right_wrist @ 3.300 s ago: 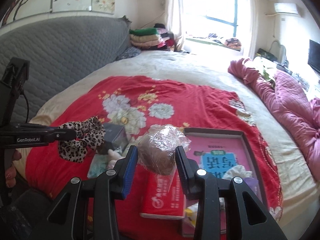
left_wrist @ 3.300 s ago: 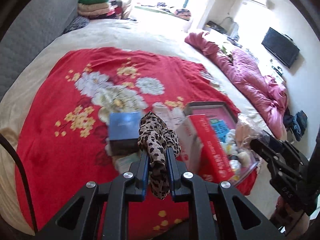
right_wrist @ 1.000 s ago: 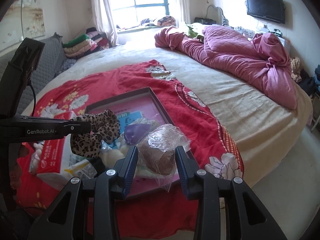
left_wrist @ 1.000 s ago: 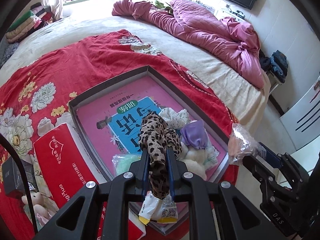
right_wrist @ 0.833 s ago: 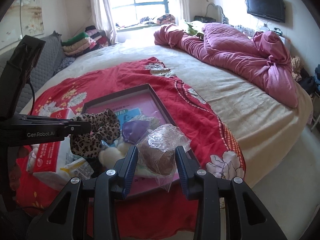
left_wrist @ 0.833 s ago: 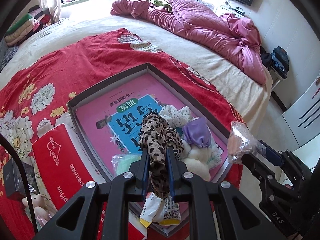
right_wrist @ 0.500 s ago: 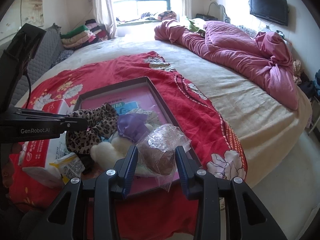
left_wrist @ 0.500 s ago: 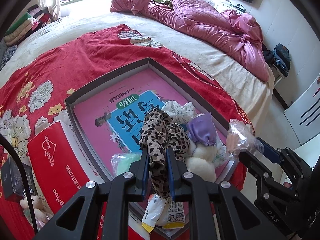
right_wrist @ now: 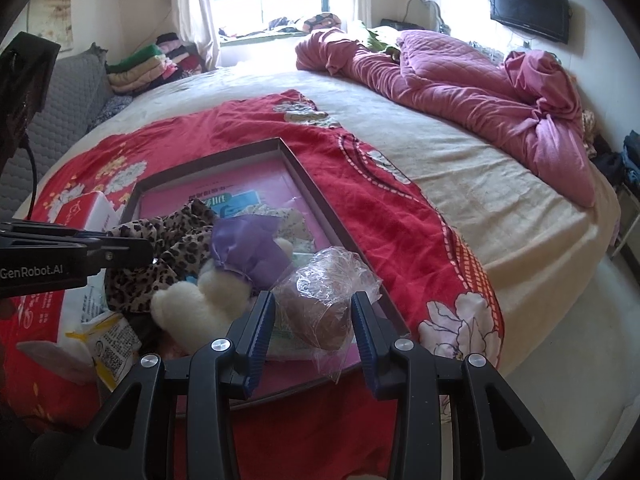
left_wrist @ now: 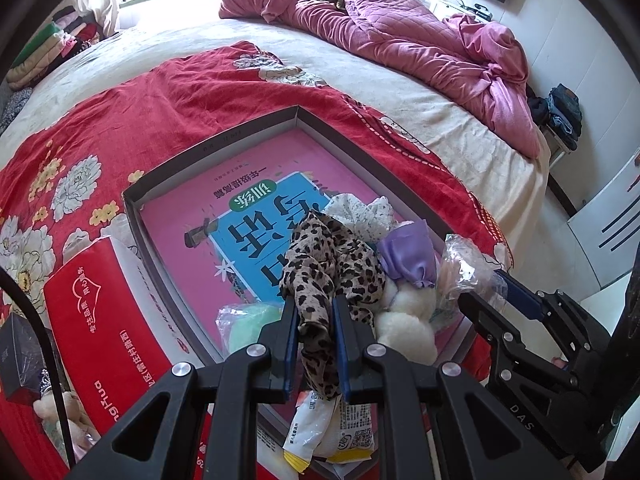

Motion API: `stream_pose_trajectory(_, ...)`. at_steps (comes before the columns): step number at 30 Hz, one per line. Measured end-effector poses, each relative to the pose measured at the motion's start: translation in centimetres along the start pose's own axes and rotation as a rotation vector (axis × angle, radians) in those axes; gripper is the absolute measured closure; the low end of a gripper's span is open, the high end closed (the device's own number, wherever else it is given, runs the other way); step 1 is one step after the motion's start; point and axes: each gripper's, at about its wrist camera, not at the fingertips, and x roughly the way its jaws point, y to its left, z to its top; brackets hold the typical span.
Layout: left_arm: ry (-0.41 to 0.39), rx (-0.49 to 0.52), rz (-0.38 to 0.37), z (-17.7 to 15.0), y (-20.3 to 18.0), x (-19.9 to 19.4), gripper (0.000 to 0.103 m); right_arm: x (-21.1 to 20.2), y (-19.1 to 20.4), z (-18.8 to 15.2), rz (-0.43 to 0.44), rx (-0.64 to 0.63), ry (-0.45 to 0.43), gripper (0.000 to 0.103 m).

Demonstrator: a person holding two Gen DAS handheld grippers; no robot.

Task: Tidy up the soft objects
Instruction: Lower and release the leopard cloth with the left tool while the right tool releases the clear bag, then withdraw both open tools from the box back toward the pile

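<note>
My left gripper (left_wrist: 314, 308) is shut on a leopard-print scrunchie (left_wrist: 332, 252) and holds it over the near end of a shallow grey box (left_wrist: 224, 136) with a pink book inside. It also shows in the right wrist view (right_wrist: 164, 248). My right gripper (right_wrist: 314, 312) is shut on a brown soft item wrapped in clear plastic (right_wrist: 324, 296), just over the box's near right corner (right_wrist: 320, 200). A purple cloth pouch (right_wrist: 248, 248) and white plush balls (right_wrist: 200, 300) lie in the box.
A red tissue pack (left_wrist: 100, 320) lies left of the box on the red floral blanket (left_wrist: 160, 92). A crumpled pink quilt (right_wrist: 480, 92) lies at the far right of the bed. Snack packets (left_wrist: 332, 432) lie at the box's near edge. The bed edge (right_wrist: 580, 280) drops off to the right.
Both grippers have carried their items from left of the box to over it, then lower and closer to the pile in its near end. Both stay shut.
</note>
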Motion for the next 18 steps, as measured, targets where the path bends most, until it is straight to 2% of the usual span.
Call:
stream_pose_trajectory(7, 0.002, -0.011, -0.010, 0.10, 0.00, 0.29, 0.086, 0.25, -0.33, -0.33, 0.000, 0.014, 0.008, 0.061)
stream_pose_trajectory(13, 0.012, -0.039, -0.027, 0.09, 0.47, 0.57, 0.085, 0.05, -0.17, -0.26, 0.002, 0.009, 0.005, 0.055)
stream_pose_trajectory(16, 0.021, -0.038, -0.027, 0.05, 0.59, 0.60, 0.076, -0.05, 0.06, -0.24, 0.006, 0.003, 0.005, 0.048)
stream_pose_trajectory(18, 0.021, -0.036, -0.020, -0.05, 0.62, 0.49, 0.062, -0.23, 0.19, -0.19, 0.013, -0.002, 0.002, 0.047)
